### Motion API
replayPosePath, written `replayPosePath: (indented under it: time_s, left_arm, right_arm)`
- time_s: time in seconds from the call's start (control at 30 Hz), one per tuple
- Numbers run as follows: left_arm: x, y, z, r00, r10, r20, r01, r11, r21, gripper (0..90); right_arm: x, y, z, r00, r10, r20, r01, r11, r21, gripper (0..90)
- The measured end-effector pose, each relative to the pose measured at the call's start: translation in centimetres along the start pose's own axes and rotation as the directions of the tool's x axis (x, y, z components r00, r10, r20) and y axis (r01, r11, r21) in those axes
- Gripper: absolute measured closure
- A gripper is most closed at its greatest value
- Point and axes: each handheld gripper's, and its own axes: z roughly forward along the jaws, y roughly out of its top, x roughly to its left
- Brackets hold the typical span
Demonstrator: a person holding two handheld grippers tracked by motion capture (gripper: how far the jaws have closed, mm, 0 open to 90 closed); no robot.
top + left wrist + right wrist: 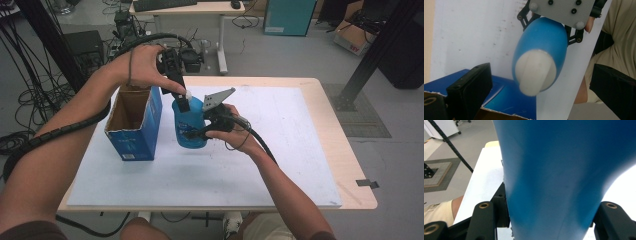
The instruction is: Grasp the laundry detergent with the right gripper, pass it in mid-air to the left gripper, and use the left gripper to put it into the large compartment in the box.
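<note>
The blue bottle (190,125) stands upright near the middle of the white mat (280,150), just right of the open blue carton (134,125), with a narrow strip of mat between the two. The right gripper (202,131) is clamped on the bottle's body from the right, its jaws pressed against both flanks, as the right gripper view shows with blue plastic (559,182) running between them. The bottle's white cap (535,72) sits between the jaws of the left gripper (186,100), which comes down on it from above; those jaws stand spread apart with clear gaps on both sides of the cap, touching nothing that can be made out. To the right of the bottle the mat lies bare right out to its edge, and in front of it, toward the person, there is likewise open room. The carton closes off the left side, its torn cardboard rim (506,115) just below the left gripper. Behind the bottle the far edge of the wooden table (320,85) lies close. The bottle's label is largely hidden behind the right hand (232,132) and gripper, its base cannot be seen in either gripper view, and the inside of the carton is shadowed.
</note>
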Motion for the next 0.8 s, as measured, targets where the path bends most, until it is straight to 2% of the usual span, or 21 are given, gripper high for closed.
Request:
replayPosePath:
  time_s: [0.17, 0.37, 0.5, 0.53, 0.67, 0.8]
  left_arm:
    - [-0.2, 0.0, 0.8, 0.9994, 0.018, 0.029, -0.019, 0.9995, 0.027, 4.6]
    - [-0.4, 0.1, 1.6, 0.9985, 0.035, 0.041, -0.037, 0.9980, 0.050, 4.6]
    - [-0.3, 0.1, 2.1, 0.9982, 0.034, 0.049, -0.036, 0.9982, 0.047, 4.6]
    - [-0.4, 0.0, 2.2, 0.9985, 0.027, 0.047, -0.030, 0.9982, 0.051, 4.6]
    - [-0.6, 0.1, 2.3, 0.9981, 0.031, 0.054, -0.034, 0.9981, 0.051, 4.6]
    - [-0.7, 0.3, 2.4, 0.9980, 0.041, 0.048, -0.044, 0.9974, 0.057, 4.6]
  right_arm:
    - [0.3, 0.2, 0.3, 0.9996, -0.022, -0.020, 0.022, 1.000, -0.009, 42.9]
    - [0.3, 0.4, 0.6, 0.9989, -0.031, -0.035, 0.031, 0.999, -0.023, 42.9]
    - [0.5, 0.6, 0.7, 0.9984, -0.042, -0.037, 0.041, 0.999, -0.024, 42.9]
    - [0.5, 0.7, 0.6, 0.9977, -0.058, -0.035, 0.057, 0.998, -0.022, 42.9]
    - [0.7, 1.0, 0.4, 0.9982, -0.038, -0.047, 0.037, 0.999, -0.033, 42.9]
    - [0.8, 1.2, 0.3, 0.9978, -0.046, -0.047, 0.044, 0.998, -0.038, 42.8]
